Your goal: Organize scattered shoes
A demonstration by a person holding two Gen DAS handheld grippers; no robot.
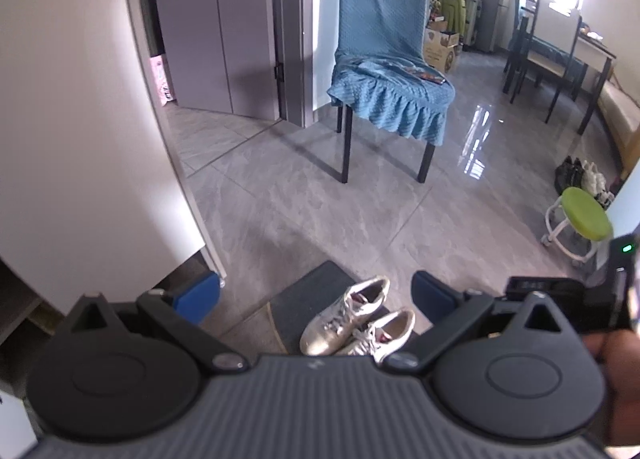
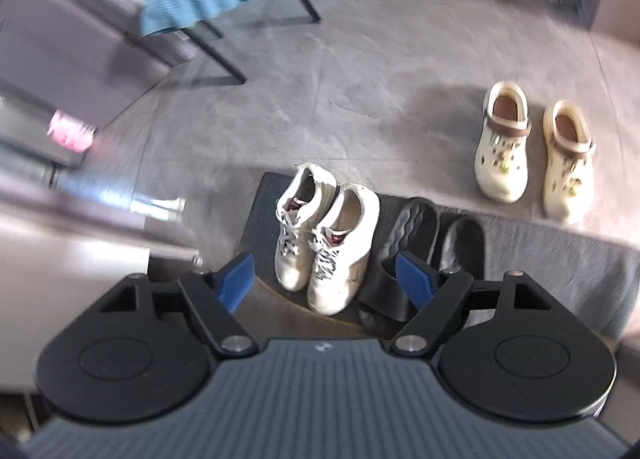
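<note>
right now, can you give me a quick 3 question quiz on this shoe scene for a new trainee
1. True or false: the white sneakers stand side by side on the dark mat.
2. Which pair lies on the bare floor, off the mat? A) black slippers B) cream clogs C) white sneakers
3. Fill in: both the left gripper and the right gripper are ____ and hold nothing.

Key: 1 true; 2 B; 3 open
</note>
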